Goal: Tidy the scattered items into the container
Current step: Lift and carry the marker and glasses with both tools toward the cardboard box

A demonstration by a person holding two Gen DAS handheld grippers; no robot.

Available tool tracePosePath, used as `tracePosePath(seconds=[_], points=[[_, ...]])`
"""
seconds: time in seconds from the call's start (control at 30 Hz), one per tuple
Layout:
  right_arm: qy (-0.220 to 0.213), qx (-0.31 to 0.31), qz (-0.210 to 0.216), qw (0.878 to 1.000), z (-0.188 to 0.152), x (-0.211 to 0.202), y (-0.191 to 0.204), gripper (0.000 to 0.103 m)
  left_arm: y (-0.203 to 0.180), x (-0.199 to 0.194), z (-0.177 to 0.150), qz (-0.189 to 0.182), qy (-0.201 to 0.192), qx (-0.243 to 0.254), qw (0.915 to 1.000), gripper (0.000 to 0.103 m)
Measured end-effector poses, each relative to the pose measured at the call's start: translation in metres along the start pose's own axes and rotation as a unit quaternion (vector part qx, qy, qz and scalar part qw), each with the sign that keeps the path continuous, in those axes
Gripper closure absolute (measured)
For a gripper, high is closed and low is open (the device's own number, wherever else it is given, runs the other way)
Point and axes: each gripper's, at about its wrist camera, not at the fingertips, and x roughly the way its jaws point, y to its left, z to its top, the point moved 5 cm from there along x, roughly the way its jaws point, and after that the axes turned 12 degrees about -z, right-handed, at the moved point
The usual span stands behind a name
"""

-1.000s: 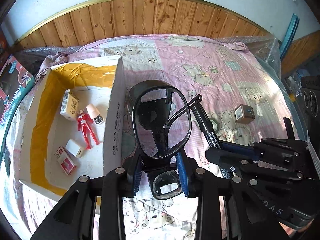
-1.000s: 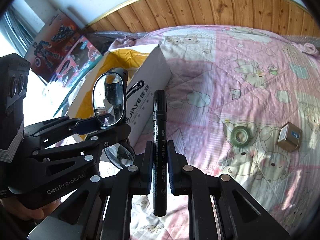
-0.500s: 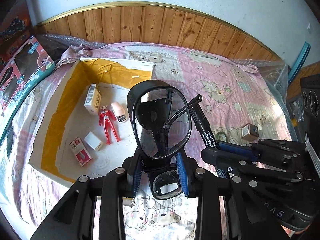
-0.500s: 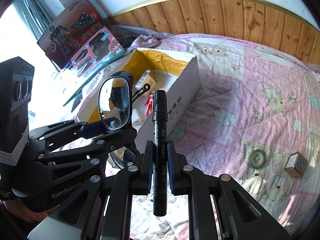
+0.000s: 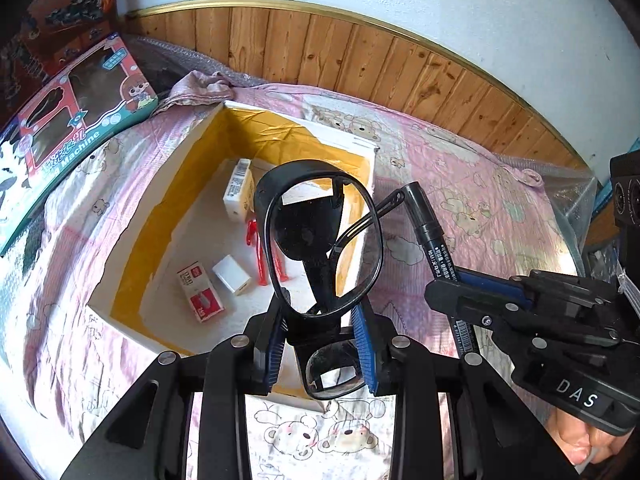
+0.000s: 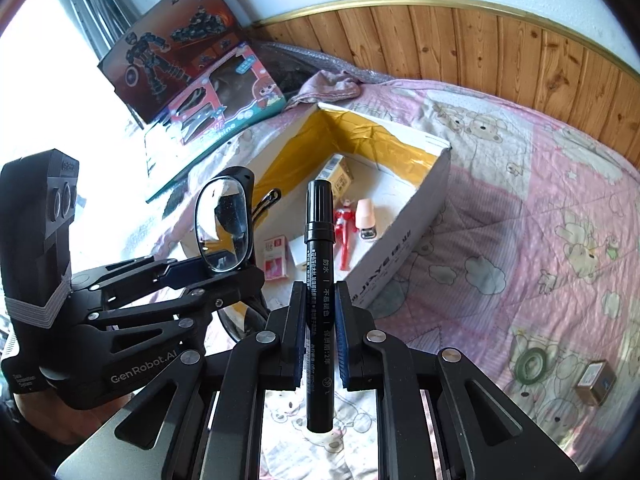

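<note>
Fingers of left gripper (image 5: 322,344) clamp glasses (image 5: 322,248); right gripper (image 6: 318,334), "DAS", clamps marker (image 6: 319,280).

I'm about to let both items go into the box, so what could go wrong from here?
1. The left gripper pinches the glasses near the bridge, lenses facing out; dropped from this height they may land lens-first on the red figure or small cartons.
2. The marker in the right gripper seems to sit near the box's near wall; released here it may miss and roll on the quilt.
3. The grippers are close together and may collide.
</note>
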Motion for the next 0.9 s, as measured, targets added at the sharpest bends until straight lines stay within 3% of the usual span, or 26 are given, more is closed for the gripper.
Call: tracePosePath(seconds=[0.47, 0.9], points=[[0.009, -0.022, 0.010, 1.000, 0.036, 0.027, 0.007, 0.089, 0.033, 0.004, 0.024, 0.012, -0.006, -0.042, 0.9990, 0.070], [0.019, -0.036, 0.006, 0.999, 0.065, 0.057, 0.004, 0.089, 0.060, 0.037, 0.018, 0.008, 0.029, -0.092, 0.9953, 0.070]])
